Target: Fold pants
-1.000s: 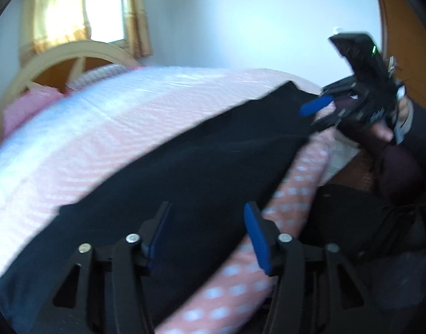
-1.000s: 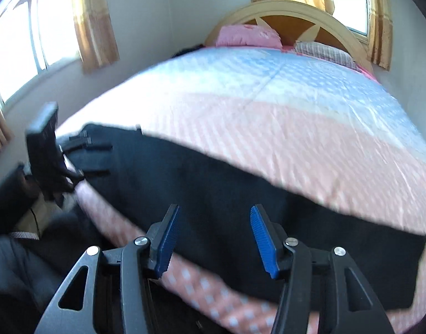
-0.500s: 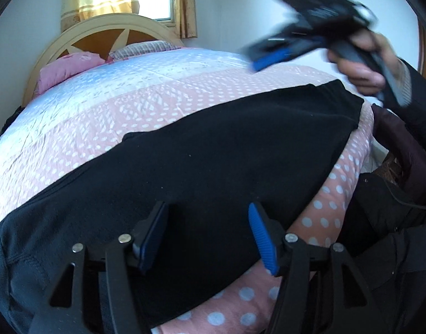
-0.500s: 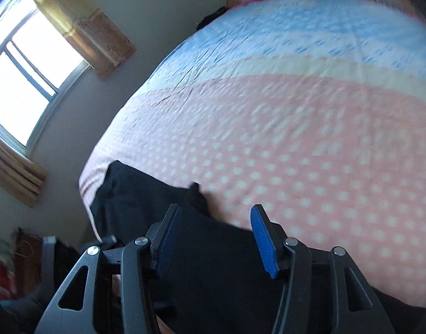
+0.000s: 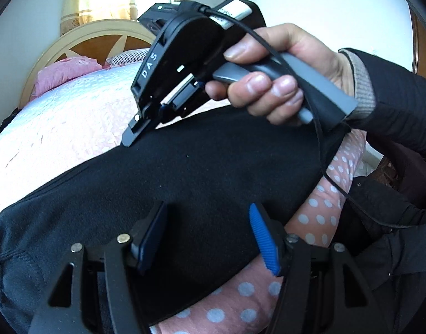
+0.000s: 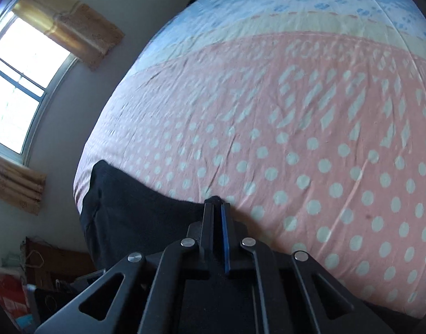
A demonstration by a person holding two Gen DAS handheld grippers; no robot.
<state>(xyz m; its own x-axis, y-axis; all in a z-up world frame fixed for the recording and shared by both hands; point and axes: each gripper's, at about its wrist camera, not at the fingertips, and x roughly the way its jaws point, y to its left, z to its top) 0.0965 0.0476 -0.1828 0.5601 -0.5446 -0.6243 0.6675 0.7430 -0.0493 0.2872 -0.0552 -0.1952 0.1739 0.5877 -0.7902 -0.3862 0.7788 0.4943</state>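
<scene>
Black pants (image 5: 185,183) lie flat across the near edge of the bed. My left gripper (image 5: 207,228) is open and hovers over the pants near their front edge. My right gripper (image 5: 135,136), held in a hand, reaches over the pants and its tip meets their far edge. In the right wrist view the right gripper (image 6: 217,206) is shut on the far edge of the pants (image 6: 135,217), with a bit of black cloth showing at the fingertips.
The bed has a pink sheet with pale dots (image 6: 296,139) and a light blue band further up. A pink pillow (image 5: 62,72) and a wooden headboard (image 5: 88,39) are at the far end. A window with curtains (image 6: 21,83) is on the left wall.
My right gripper has come down onto the far edge of the pants and closed on it. My left gripper has stayed open over the near edge.
</scene>
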